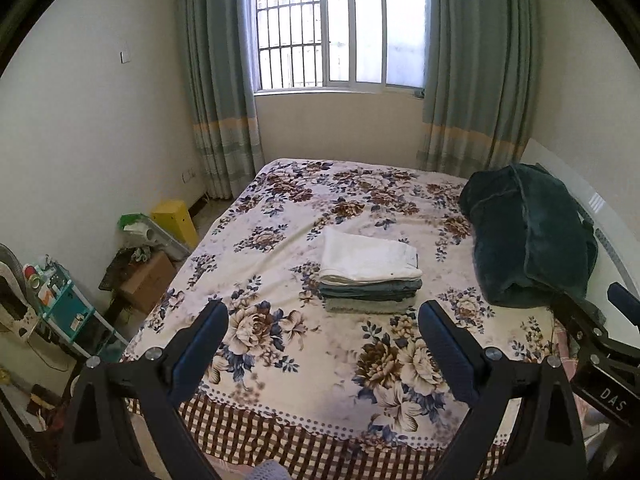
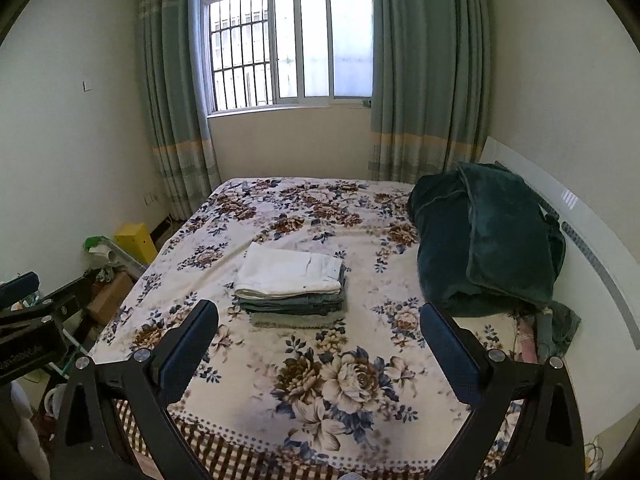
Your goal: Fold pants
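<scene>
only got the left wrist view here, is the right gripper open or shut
Observer: Open. The right gripper has its fingers spread wide, with nothing between them.
Operator: anything lying on the bed that the right gripper blocks for me
Observer: Yes, a rumpled green cloth at the edge of the bed, just in front of the dark blanket. I cannot tell whether it is pants.
</scene>
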Motion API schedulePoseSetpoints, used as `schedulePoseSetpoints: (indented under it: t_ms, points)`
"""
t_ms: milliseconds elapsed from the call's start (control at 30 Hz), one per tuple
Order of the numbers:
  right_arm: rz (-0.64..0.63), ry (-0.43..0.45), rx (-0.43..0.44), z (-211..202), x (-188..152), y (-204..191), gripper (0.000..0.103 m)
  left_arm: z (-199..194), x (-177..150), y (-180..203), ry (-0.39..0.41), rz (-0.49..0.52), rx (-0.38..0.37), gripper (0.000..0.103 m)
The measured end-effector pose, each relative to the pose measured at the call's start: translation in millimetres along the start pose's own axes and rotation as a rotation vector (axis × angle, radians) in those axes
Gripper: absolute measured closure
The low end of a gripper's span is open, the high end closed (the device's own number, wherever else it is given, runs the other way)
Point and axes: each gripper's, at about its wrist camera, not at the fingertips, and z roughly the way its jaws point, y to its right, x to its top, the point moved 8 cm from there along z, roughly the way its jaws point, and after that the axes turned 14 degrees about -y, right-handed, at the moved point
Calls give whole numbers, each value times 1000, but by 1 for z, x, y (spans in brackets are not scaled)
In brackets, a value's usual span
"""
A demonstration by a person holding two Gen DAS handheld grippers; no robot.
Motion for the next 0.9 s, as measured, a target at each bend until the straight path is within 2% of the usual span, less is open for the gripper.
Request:
schedulePoseSetpoints:
  t_ms: [100, 900]
  points:
    - [-1, 5, -2, -3, 1, -5, 0, -5, -2, -4, 15, 2, -5, 2]
    - [1, 1, 16, 5, 9, -21, 0, -10, -9, -17, 19, 12, 4, 1]
